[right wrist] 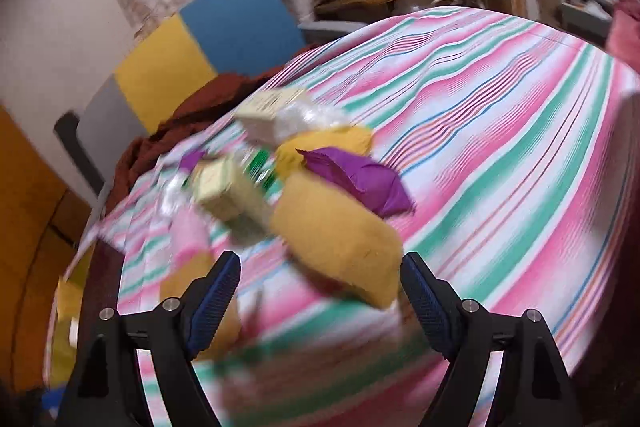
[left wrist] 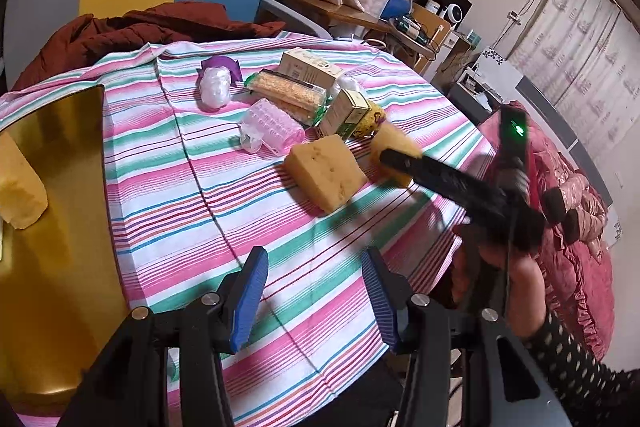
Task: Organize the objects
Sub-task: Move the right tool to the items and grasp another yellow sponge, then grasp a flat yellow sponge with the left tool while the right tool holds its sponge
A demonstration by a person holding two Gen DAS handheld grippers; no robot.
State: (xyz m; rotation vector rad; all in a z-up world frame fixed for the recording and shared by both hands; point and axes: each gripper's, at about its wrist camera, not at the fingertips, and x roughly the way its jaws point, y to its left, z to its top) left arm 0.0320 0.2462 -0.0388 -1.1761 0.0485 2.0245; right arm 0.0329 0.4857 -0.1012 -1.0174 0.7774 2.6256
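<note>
Progress check: I judge we're early, most of the sorting is still to do. One pale yellow sponge (left wrist: 20, 179) already sits on the gold tray (left wrist: 60, 227) at the left edge of the striped tablecloth (left wrist: 192, 211). Everything else is clustered mid-table, not yet on the tray.

Left over on the cloth, as the left wrist view shows it: a big yellow sponge (left wrist: 326, 173) nearest me, a pink roller (left wrist: 272, 131) just beside it, a packet of crackers (left wrist: 290, 95), two small cartons (left wrist: 308, 67) (left wrist: 346, 113), a white plastic bundle (left wrist: 216, 87) with something purple behind it, and a yellow pouch (left wrist: 374, 119) tucked behind the nearer carton.

Left gripper (left wrist: 316, 291) hangs above bare cloth, jaws partly apart, nothing between them. I see no contact with anything.

Right gripper (right wrist: 320, 291) has jaws standing wide, nothing clamped. The right wrist view is badly blurred, so detail is poor. A second yellow sponge (right wrist: 340, 247) lies just ahead of the fingertips, near the right finger; I can't tell whether it touches. A purple cloth (right wrist: 360, 183) lies just behind that sponge. In the left view the right gripper's tip overlaps this same sponge at the cluster's right end.

My read: that sponge is the next pick, then it goes to the tray beside the first one. After that the other sponge, roller, cartons, packet and bundles all remain.
</note>
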